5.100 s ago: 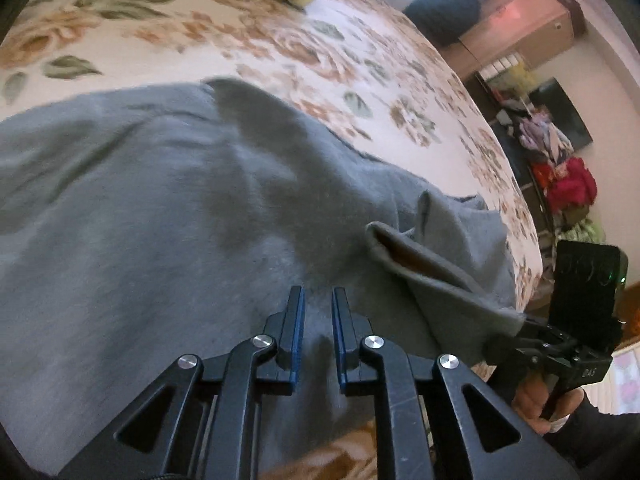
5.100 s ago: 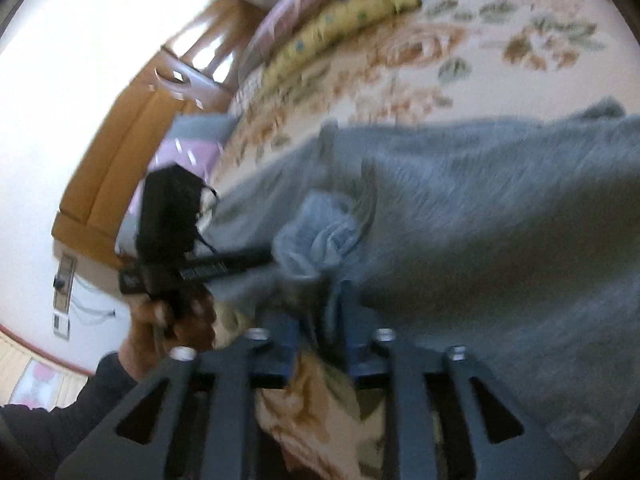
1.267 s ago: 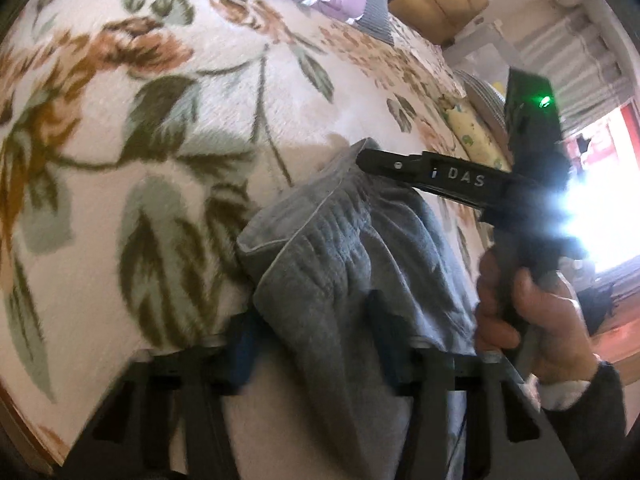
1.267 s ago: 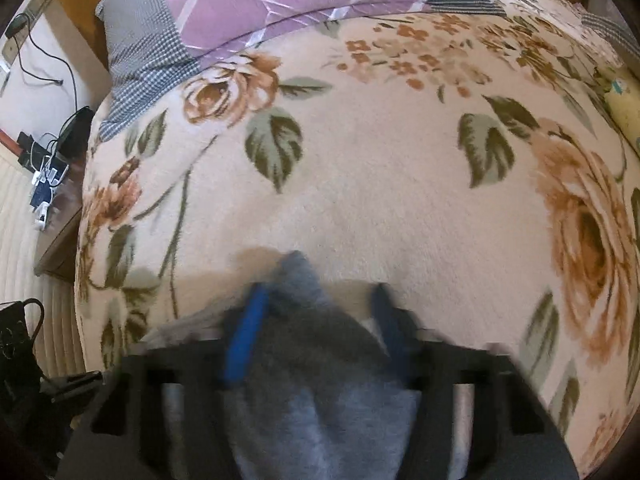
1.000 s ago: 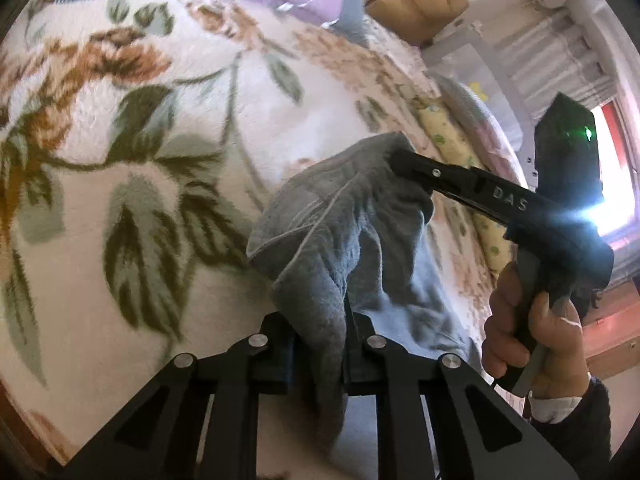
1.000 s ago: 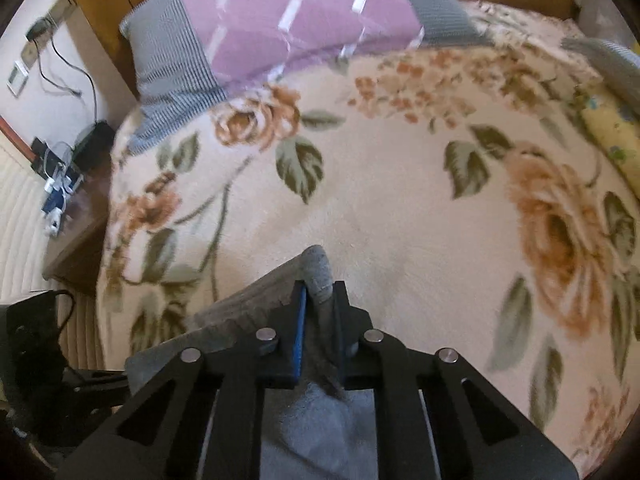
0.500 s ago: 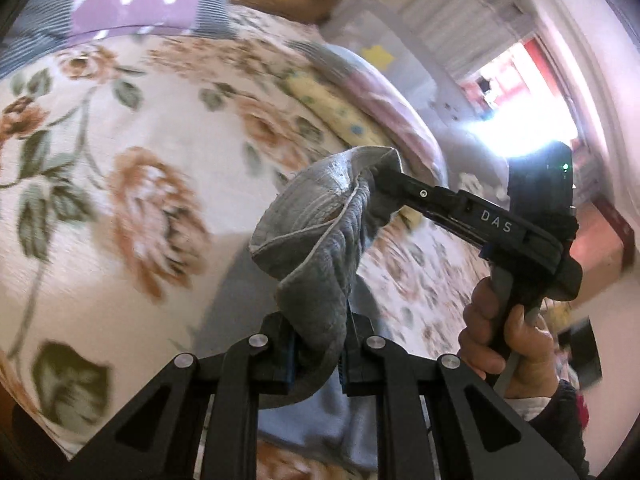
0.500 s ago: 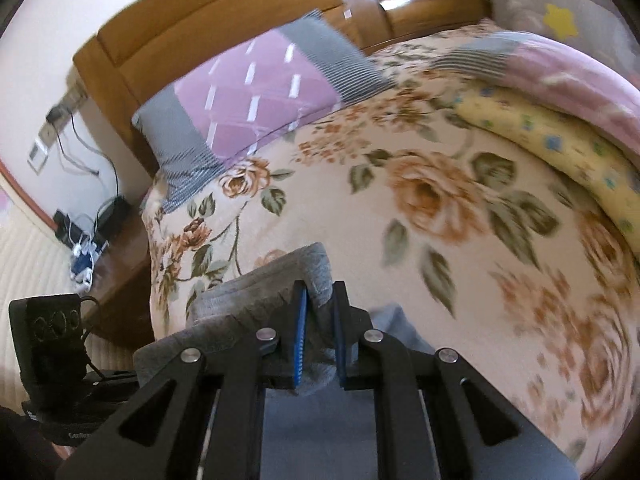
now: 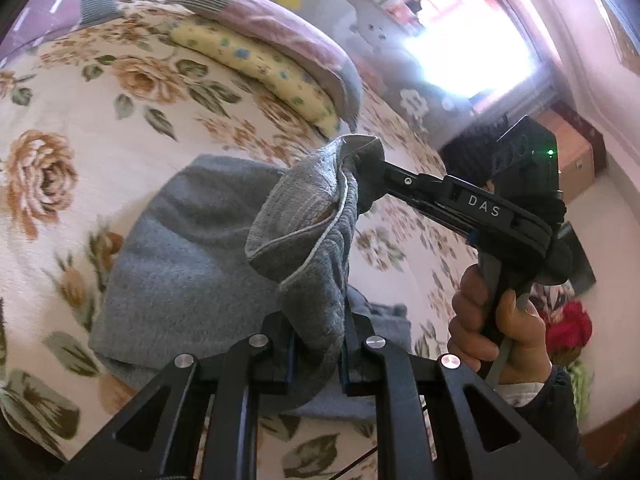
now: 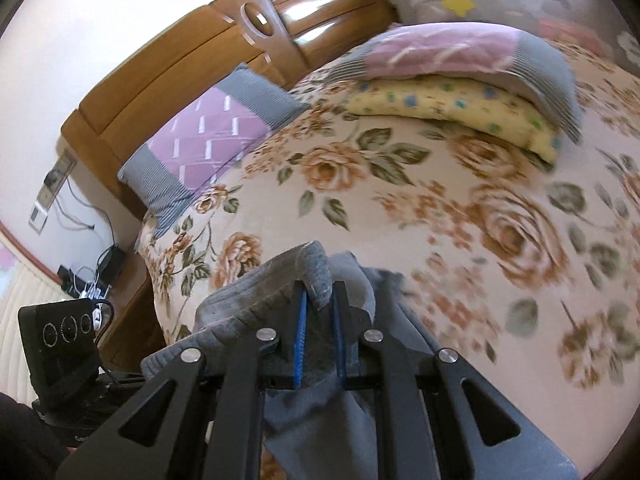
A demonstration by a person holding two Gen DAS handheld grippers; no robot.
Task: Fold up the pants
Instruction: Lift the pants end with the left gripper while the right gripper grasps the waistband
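A pair of soft grey knit pants is lifted at one end above a bed covered by a cream blanket printed with brown roses and green leaves, while the rest of the fabric lies spread on the blanket below. The black two-finger left gripper is clamped on a thick fold of the ribbed waistband, which rises from between its blue-lined jaws and curves up toward the right. There the black two-finger right gripper, held by a person's hand in a dark sleeve, is clenched on the far corner of the same band, so the band hangs stretched between the two tools. In the right wrist view, a grey tuft pokes up past the closed jaws and cloth drapes down beneath them. A purple and grey striped pillow rests against a glossy wooden headboard, and a yellow dotted pillow lies under a pink and grey one farther along the bed.
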